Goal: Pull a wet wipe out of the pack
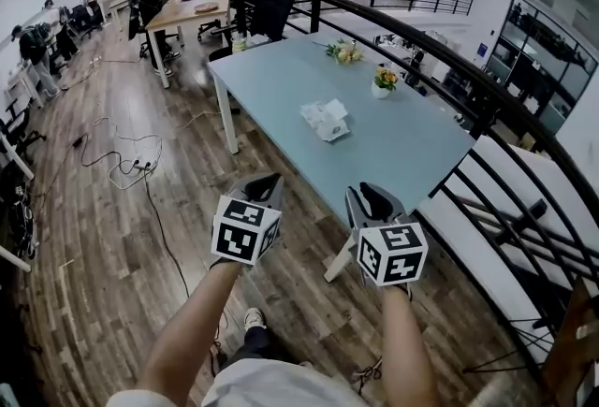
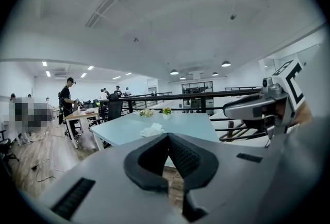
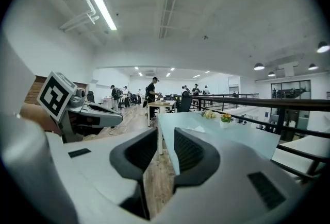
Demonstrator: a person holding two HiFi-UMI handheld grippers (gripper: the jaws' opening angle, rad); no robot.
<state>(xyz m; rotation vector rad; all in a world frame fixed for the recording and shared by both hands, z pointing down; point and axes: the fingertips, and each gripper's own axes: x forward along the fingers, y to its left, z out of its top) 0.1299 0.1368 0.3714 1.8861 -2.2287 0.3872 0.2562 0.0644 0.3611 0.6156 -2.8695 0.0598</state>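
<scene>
Plainly not yet at the work. Seen in the head view: the left hand-held gripper and the right hand-held gripper side by side at lower centre of the frame, over brown wooden floor, both short of the near edge of the long pale blue-grey desk.

Up-frame from both, on the middle of that desk: the small soft white wet wipe pack, a crumpled white wipe standing out of its top. Well apart from each hand-held gripper, and falling roughly between their two lines, so neither clearly the nearer. Long axis of the pack probably slanting from upper left to lower right of the frame, though too small to say firmly.

Left hand-held gripper: jaws closed tip to tip, nothing held; in its own view, aimed almost straight at the wet wipe pack just above the tips. Right hand-held gripper: jaws a little apart, only floor and desk edge showing through the gap, nothing gripped; pack not to be made out in that view.

Likely calls for carrying both forward, up-frame over the desk edge, one to hold the pack down, the other to pinch the loose wipe.
</scene>
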